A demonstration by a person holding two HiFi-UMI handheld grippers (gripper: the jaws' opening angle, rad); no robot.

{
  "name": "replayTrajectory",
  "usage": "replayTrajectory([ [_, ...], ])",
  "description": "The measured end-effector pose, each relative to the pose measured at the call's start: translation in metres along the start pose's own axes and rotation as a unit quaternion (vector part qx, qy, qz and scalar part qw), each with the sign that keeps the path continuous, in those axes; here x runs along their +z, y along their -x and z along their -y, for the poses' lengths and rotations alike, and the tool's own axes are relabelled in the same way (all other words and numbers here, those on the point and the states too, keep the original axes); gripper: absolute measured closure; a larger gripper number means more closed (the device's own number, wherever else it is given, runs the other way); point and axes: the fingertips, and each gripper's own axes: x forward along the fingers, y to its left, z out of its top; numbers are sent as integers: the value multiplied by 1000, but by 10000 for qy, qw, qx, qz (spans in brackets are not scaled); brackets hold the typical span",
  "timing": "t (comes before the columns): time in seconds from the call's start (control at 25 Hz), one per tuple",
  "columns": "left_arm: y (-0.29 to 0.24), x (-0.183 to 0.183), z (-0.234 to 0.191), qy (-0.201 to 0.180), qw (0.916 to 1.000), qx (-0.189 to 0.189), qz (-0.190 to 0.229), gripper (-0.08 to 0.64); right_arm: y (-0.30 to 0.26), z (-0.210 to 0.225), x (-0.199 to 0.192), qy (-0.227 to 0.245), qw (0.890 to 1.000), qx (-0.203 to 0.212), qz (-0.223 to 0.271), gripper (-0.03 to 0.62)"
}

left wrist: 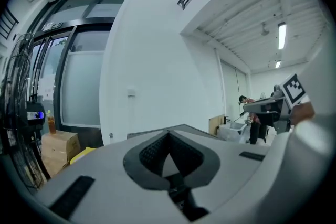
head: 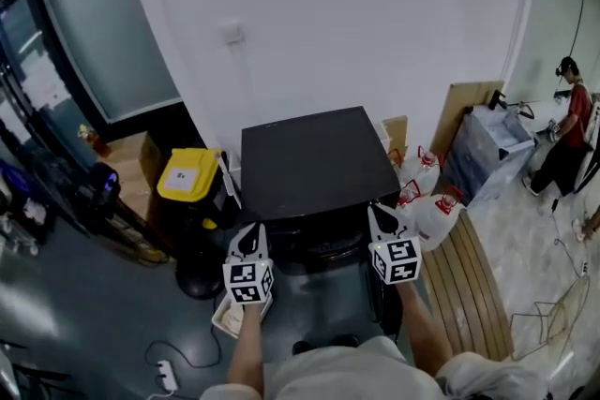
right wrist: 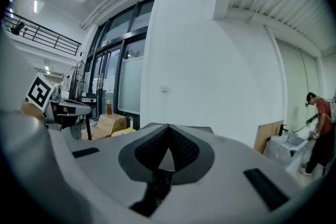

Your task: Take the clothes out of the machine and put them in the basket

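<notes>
The black machine [head: 319,159] stands against the white wall, and I look down on its flat top; its door is hidden below the top's front edge. No clothes show in any view. A white basket [head: 223,321] sits on the floor at the machine's front left, partly under my left arm. My left gripper [head: 249,237] hangs at the machine's front left corner, jaw tips together, nothing held [left wrist: 168,135]. My right gripper [head: 375,213] is level with it at the front right corner, also shut and empty [right wrist: 168,127]. Both point level toward the wall.
A black bin with a yellow lid [head: 187,173] stands left of the machine. White plastic bags [head: 431,211], a wooden board [head: 466,112] and a slatted wooden panel [head: 478,286] lie to the right. A person [head: 567,136] works at the far right. A power strip [head: 167,377] lies on the floor.
</notes>
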Motion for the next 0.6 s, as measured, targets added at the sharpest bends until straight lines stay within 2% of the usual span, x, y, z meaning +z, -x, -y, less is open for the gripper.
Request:
replayTrajectory([
  [0.2, 8, 11, 4, -57, 9999, 26, 94, 541, 10, 4, 4, -71, 9999, -41, 63, 568],
  [0.6, 16, 8, 1, -8, 9999, 100, 66, 541, 12, 1, 9, -135, 9998, 23, 142, 569],
])
